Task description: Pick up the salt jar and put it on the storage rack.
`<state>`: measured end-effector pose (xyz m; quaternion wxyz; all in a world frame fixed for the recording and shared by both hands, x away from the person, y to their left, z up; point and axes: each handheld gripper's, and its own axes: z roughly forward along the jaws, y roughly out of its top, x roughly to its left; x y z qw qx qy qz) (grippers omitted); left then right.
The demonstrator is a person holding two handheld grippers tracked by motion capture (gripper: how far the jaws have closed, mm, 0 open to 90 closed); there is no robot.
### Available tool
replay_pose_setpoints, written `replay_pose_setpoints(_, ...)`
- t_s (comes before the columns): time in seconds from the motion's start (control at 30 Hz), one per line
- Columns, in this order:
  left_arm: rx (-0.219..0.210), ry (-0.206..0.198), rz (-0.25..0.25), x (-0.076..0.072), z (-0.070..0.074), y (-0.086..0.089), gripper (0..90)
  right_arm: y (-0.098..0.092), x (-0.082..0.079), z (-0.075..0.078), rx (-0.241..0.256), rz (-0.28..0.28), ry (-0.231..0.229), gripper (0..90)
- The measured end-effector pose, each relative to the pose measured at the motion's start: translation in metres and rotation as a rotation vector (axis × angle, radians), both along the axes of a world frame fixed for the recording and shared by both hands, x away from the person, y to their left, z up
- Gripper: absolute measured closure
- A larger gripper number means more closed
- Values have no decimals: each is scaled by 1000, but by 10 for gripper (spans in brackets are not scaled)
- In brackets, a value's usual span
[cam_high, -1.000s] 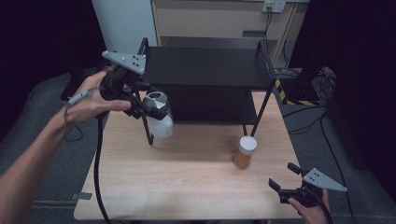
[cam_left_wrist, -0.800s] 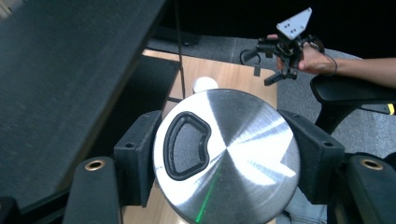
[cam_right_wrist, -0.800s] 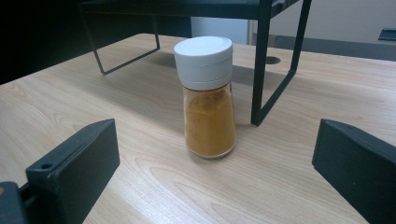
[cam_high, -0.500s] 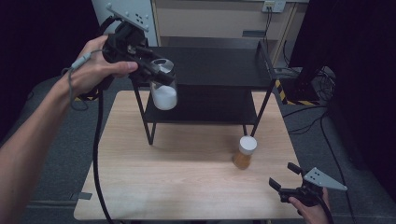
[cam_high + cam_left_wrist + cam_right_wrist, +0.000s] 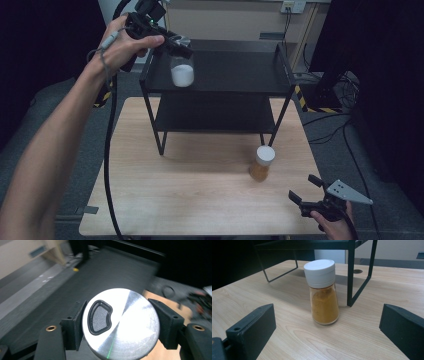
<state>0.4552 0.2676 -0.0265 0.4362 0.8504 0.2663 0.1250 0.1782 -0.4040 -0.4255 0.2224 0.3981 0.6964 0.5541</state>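
Observation:
My left gripper (image 5: 177, 47) is shut on the silver cap of a clear shaker (image 5: 182, 70) that holds white powder. It hangs above the left part of the black rack's top shelf (image 5: 235, 70). From above, the left gripper view shows the round metal cap (image 5: 121, 323) clamped between both jaws. A glass jar of orange spice with a white lid (image 5: 261, 163) stands upright on the wooden table (image 5: 190, 195) near the rack's right front leg. My right gripper (image 5: 306, 189) is open at the table's front right edge, and the spice jar (image 5: 323, 292) stands ahead of its jaws.
The black two-tier rack's lower shelf (image 5: 215, 117) sits at the back of the table. A black cable (image 5: 107, 150) hangs from the left gripper down the table's left side. Cables (image 5: 345, 95) lie on the floor to the right.
My left gripper has lifted the white shaker from beside the rack's left leg, up and back, to above the top shelf. The right gripper has stayed put.

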Motion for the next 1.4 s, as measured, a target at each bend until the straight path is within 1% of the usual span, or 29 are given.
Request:
replay_pose_setpoints(0.03,-3,-5,37,1,-2,-1,329,0,0,0,0,-1,1,10)
replay_pose_setpoints(0.1,18,-11,89,5,-2,-5,329,0,0,0,0,0,0,10)
replay_pose_setpoints(0.17,22,1,133,11,-3,-8,329,0,-1,0,0,-1,-2,10)
replay_pose_setpoints(0.23,13,-5,161,14,-8,-9,329,0,-1,0,0,2,-2,10)
replay_pose_setpoints(0.33,4,4,186,21,-12,-10,329,-1,-1,0,3,-1,0,10)
replay_pose_setpoints(0.5,-6,11,184,29,-18,-10,329,-1,-1,0,3,0,-1,9)
replay_pose_setpoints(0.6,-2,16,190,32,-21,-12,329,-1,-1,0,3,-2,-1,9)
replay_pose_setpoints(0.73,0,29,182,36,-27,-13,329,-1,-2,-1,6,-4,1,9)
replay_pose_setpoints(0.83,-3,20,177,36,-31,-14,328,-1,-2,-1,4,-4,0,9)
replay_pose_setpoints(0.9,3,9,172,35,-31,-15,323,-1,-2,-1,6,-3,2,9)
replay_pose_setpoints(0.93,-5,6,166,34,-32,-15,285,-1,-2,-1,5,-2,4,9)
replay_pose_setpoints(0.97,-15,-3,177,32,-33,-15,216,-1,-2,-1,5,-3,4,9)
replay_pose_setpoints(1.0,-21,-18,188,29,-33,-16,171,-1,-2,-1,6,-3,4,9)
replay_pose_setpoints(1.03,-37,-25,188,28,-33,-14,131,-1,-2,-1,5,-3,3,9)
replay_pose_setpoints(1.07,-60,-20,189,28,-34,-12,85,-1,-2,-1,5,-3,5,9)
replay_pose_setpoints(1.1,-69,-30,200,26,-33,-11,68,-1,-2,-1,5,-4,6,9)
replay_pose_setpoints(1.13,-83,-53,215,22,-34,-11,68,-1,-2,-1,6,-6,6,9)
replay_pose_setpoints(1.17,-106,-65,215,19,-36,-9,68,-1,-2,-1,6,-6,4,9)
replay_pose_setpoints(1.2,-126,-66,213,18,-36,-7,66,-1,-2,-1,6,-6,3,9)
replay_pose_setpoints(1.27,-135,-79,222,14,-34,-7,57,-1,-2,-1,6,-7,6,9)
replay_pose_setpoints(1.33,-146,-83,208,12,-31,-5,49,-1,-2,-1,6,-7,7,9)
replay_pose_setpoints(1.37,-145,-94,209,9,-30,-5,49,-1,-2,-1,5,-6,6,9)
replay_pose_setpoints(1.4,-153,-99,204,7,-29,-5,45,-1,-2,-1,4,-7,6,9)
